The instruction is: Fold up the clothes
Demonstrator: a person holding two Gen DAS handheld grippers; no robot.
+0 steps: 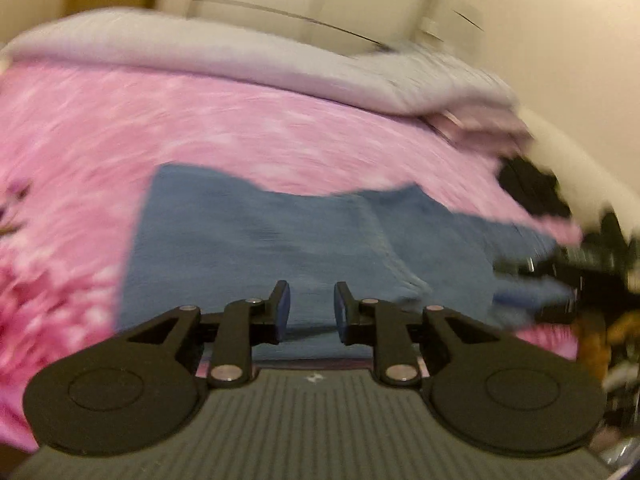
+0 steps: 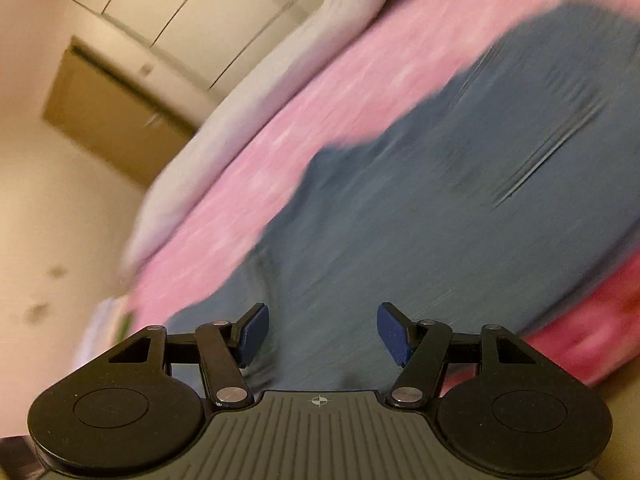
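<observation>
I see a matt blue cloth garment (image 1: 256, 240) on a soft pink bedspread (image 1: 120, 128), and my left gripper (image 1: 312, 308) is matt black plastic with ribbed blue pads (image 1: 283, 308)

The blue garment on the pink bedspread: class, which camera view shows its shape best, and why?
The left wrist view. There the blue garment lies almost whole on the pink bedspread, with its left and far edges and a central fold visible. The right wrist view is tilted, closer and more blurred, and the garment runs past the frame's right edge.

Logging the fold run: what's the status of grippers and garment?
Left gripper open, empty. Right gripper open wider, empty. Blue denim garment lies flat on pink floral bedspread. Nothing in the way.
</observation>
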